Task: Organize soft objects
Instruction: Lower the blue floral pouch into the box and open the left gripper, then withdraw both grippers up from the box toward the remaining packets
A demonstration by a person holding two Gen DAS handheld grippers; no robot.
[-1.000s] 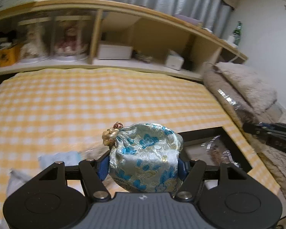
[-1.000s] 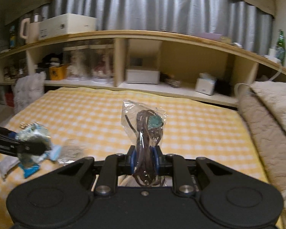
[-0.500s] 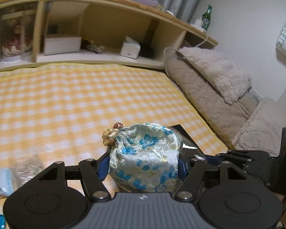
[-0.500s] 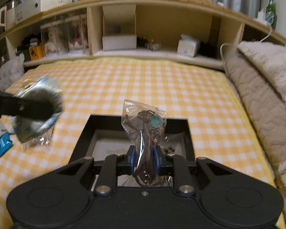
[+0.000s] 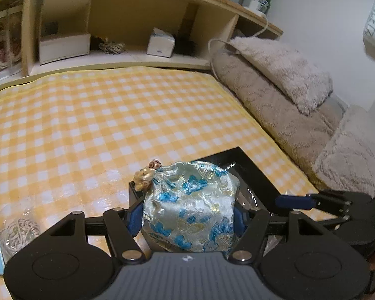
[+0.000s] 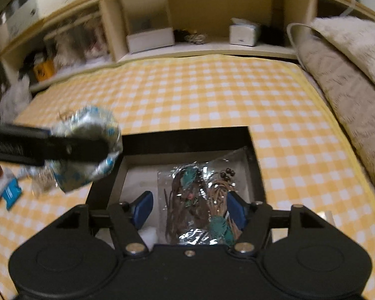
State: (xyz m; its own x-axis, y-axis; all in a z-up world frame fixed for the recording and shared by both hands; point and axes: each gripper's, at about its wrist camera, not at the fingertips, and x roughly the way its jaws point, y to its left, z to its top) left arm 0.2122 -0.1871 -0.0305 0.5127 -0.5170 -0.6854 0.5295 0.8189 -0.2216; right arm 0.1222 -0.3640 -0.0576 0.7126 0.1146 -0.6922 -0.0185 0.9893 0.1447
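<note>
Over a bed spread with a yellow checked cloth (image 5: 112,130), the left gripper (image 5: 187,216) holds a silvery pouch (image 5: 190,205) patterned with blue flowers, its gathered neck tied off with a gold knot (image 5: 145,177); the blue pads press on both sides of the pouch, jaws about half open around its bulk; seen from the right wrist, the same pouch (image 6: 87,147) hangs blurred at the near left corner of a black box (image 6: 187,137) that lies open on the cloth; the right gripper (image 6: 190,211) hovers low over that box, its jaws having just been opening and now standing wide; between and just beyond them a clear bag of brown cords with teal pieces (image 6: 200,200) lies on the pale floor of the box, and whether the right-hand pad brushes it I cannot tell, though the left pad stands clear of it; in the left wrist view the right gripper's blue-tipped finger (image 5: 292,201) reaches in from the right, above the box's edge (image 5: 250,165); a small clear packet (image 5: 17,230) and other packets lie on the cloth to the left; behind, a wooden shelf (image 5: 137,60) carries white boxes, and grey fluffy cushions (image 5: 287,80) line the right side of the bed.
</note>
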